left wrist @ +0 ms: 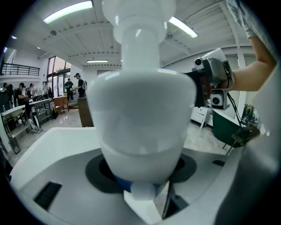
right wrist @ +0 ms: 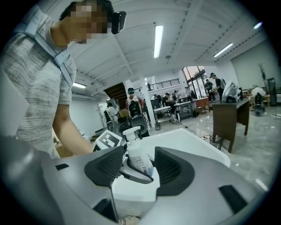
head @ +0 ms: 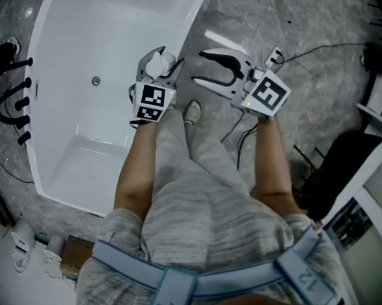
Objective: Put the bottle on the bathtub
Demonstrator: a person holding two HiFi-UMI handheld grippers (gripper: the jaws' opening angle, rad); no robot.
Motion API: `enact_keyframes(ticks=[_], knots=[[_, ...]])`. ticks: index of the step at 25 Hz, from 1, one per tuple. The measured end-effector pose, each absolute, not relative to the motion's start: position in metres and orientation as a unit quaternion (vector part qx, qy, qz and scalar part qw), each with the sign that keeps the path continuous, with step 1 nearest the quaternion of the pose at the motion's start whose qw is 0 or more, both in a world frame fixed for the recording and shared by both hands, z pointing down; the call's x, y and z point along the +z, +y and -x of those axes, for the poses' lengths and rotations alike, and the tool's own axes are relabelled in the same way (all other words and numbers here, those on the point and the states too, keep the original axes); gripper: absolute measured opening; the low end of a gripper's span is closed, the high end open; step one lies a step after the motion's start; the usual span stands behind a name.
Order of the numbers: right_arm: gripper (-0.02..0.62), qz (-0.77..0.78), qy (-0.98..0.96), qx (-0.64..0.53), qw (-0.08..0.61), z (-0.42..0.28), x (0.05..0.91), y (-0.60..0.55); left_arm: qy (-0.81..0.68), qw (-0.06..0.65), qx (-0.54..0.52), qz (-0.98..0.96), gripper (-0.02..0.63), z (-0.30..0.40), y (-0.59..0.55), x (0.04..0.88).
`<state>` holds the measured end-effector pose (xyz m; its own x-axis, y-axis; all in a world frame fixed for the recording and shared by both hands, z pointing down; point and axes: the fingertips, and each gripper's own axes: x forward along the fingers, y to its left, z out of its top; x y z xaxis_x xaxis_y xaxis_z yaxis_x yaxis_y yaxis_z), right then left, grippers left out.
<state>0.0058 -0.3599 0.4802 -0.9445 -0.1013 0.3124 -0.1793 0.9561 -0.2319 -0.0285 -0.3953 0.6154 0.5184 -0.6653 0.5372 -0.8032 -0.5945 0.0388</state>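
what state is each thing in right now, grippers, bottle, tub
left gripper: shut on the bottle
right gripper: open, nothing between its jaws
bottle: held roughly upright, pump top on, not yet set on the bathtub
bathtub: no water in it, drain uncovered
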Motion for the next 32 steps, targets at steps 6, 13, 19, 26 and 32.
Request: enact_keyframes(ticks=[6,13,19,26,32], knots=[[0.222,-0.114,-0.972,0.153,0.138,-0.019,0.509,-0.365,-0.430,0.151,0.245,-0.856,0.241,0.016,-0.403,0.658],[0.222,-0.157,-0.964,0.172,0.131,-0.029,0.539,-0.373,-0.423,0.151,0.246,-0.859,0.241,0.001,-0.413,0.685],[0.222,-0.203,-0.954,0.188,0.118,-0.038,0.558,-0.381,-0.419,0.148,0.253,-0.860,0.241,-0.002,-0.419,0.714],[0.222,-0.251,-0.937,0.212,0.116,-0.050,0.593,-0.385,-0.407,0.127,0.269,-0.863,0.241,-0.005,-0.423,0.746],[0.222,-0.366,-0.893,0.214,0.152,-0.068,0.654,-0.419,-0.415,0.129,0.265,-0.861,0.241,-0.006,-0.431,0.760]])
